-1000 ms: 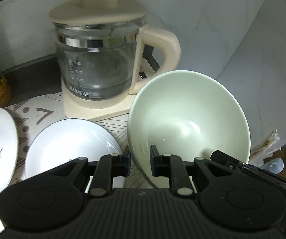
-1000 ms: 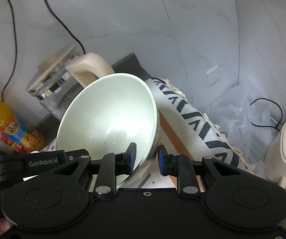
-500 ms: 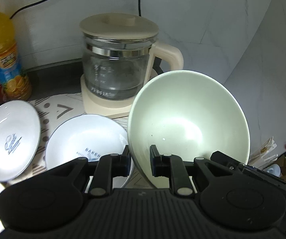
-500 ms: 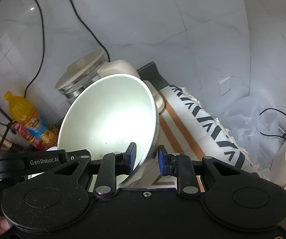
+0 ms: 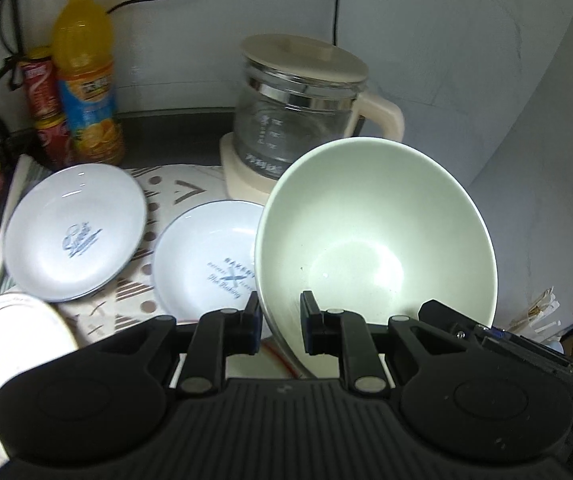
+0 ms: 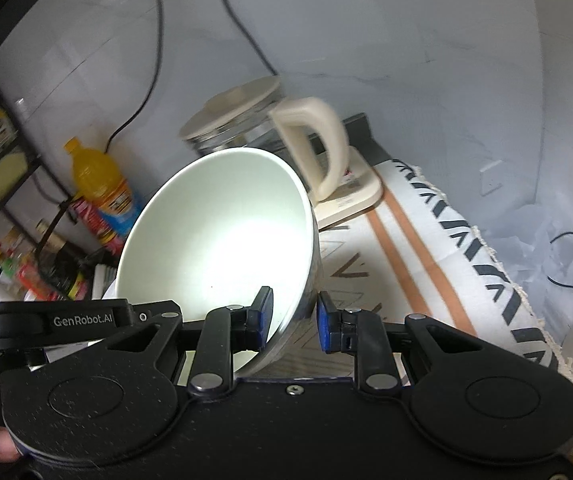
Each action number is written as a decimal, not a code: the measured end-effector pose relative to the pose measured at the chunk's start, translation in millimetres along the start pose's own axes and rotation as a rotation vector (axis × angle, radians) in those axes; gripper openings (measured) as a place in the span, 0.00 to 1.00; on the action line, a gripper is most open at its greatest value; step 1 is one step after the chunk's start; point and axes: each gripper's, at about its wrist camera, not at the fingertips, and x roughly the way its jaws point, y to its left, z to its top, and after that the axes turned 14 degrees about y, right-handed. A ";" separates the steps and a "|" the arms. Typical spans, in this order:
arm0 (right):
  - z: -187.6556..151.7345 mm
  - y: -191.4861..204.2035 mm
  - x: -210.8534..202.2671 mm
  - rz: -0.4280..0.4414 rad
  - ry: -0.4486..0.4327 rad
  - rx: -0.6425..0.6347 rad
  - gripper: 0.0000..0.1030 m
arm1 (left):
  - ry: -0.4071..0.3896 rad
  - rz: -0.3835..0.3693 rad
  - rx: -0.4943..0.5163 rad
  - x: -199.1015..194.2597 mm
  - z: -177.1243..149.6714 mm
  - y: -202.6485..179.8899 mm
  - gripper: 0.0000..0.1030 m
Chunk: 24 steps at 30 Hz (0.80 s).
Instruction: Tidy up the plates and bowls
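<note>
Left wrist view: the left tongs (image 5: 280, 326) are clamped on the near rim of a pale green bowl (image 5: 370, 236), held tilted above the worktop (image 5: 174, 146). At 10 o'clock of the bowl lie two white plates (image 5: 74, 232) (image 5: 210, 264); a glass kettle (image 5: 298, 108) stands at 12. Right wrist view: the right tongs (image 6: 292, 320) grip the same bowl's rim (image 6: 222, 240) from the opposite side.

Kettle, drinks and a patterned cloth along the wall

A glass kettle (image 5: 298, 112) with a cream lid and handle stands on its base at upper centre; an orange juice bottle (image 5: 86, 92) and red cans (image 5: 44, 108) stand upper left, and a patterned cloth (image 6: 438, 248) runs right.
</note>
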 end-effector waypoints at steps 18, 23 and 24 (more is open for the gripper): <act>-29.2 39.2 -1.8 0.029 0.072 -0.147 0.22 | 0.033 0.005 -0.107 -20.9 -43.2 43.9 0.17; -35.6 50.8 1.4 0.036 0.093 -0.151 0.23 | 0.044 0.007 -0.121 -25.0 -50.6 60.1 0.17; -37.5 55.0 1.7 0.035 0.093 -0.156 0.23 | 0.043 0.009 -0.119 -26.4 -52.0 63.8 0.17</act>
